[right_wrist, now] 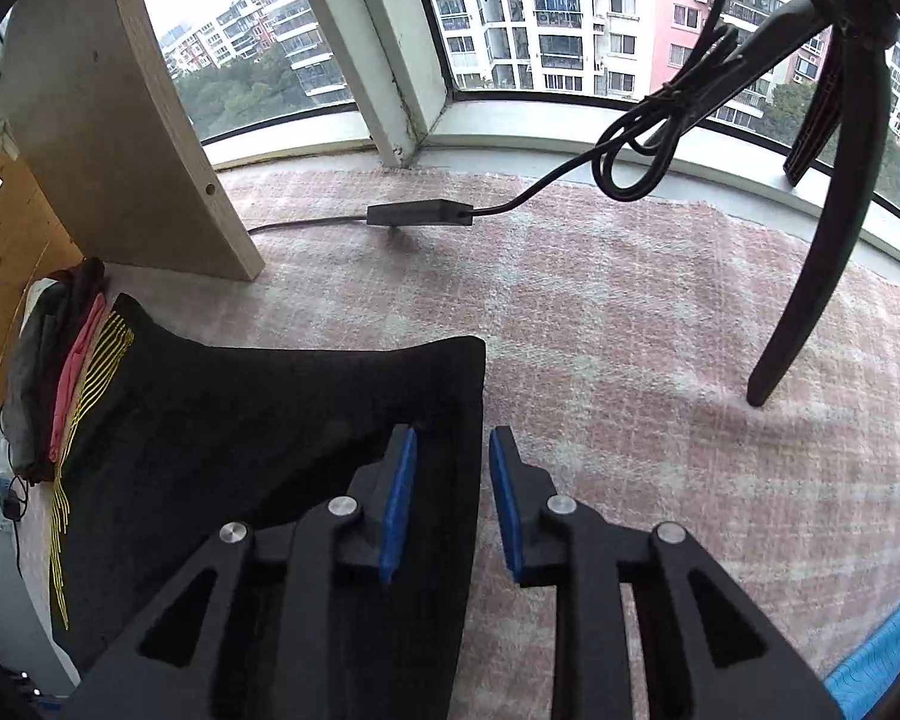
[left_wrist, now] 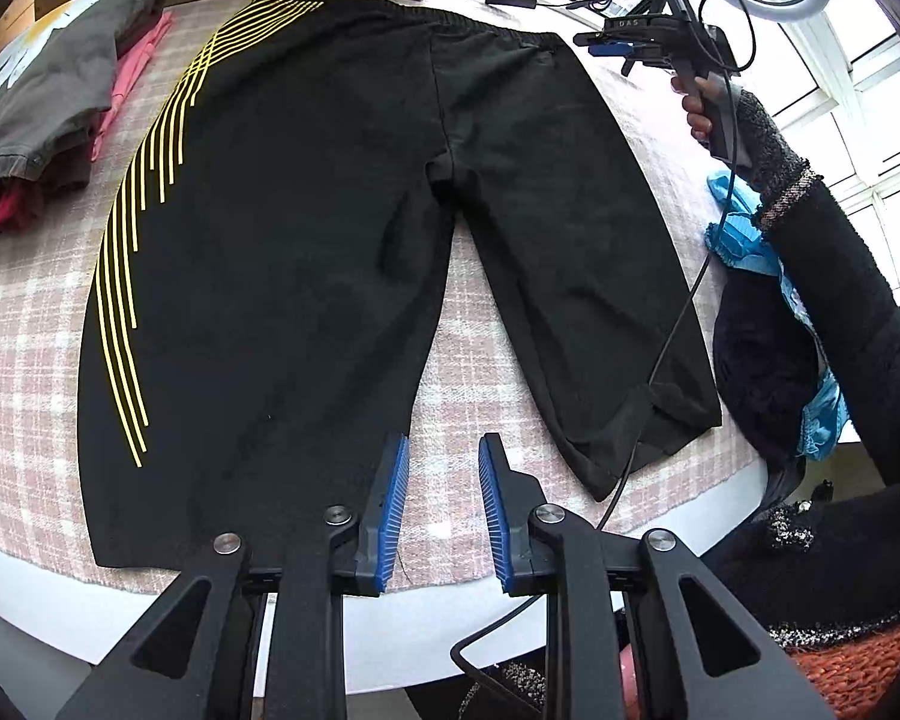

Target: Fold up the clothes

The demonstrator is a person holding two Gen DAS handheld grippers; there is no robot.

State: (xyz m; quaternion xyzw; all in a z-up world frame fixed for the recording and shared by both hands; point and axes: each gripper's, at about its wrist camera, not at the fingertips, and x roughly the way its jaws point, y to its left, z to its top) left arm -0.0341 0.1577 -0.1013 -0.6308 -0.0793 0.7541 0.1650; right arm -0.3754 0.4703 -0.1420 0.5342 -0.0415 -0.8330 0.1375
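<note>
Black shorts (left_wrist: pixel 306 228) with yellow stripes lie flat on the pink plaid tabletop (left_wrist: pixel 24 324), waistband far, legs toward me. My left gripper (left_wrist: pixel 444 480) is open and empty, hovering over the gap between the two leg hems near the front edge. My right gripper (right_wrist: pixel 453 480) is open and empty, above the right corner of the waistband (right_wrist: pixel 330 396). It also shows in the left wrist view (left_wrist: pixel 606 45), held by a hand at the far right waistband end.
A pile of folded clothes (left_wrist: pixel 48 96) sits at the far left. A blue garment (left_wrist: pixel 744 240) lies at the right edge. A cable box (right_wrist: pixel 420 213) and a ring light stand leg (right_wrist: pixel 810 276) sit near the window. A wooden panel (right_wrist: pixel 108 120) stands behind.
</note>
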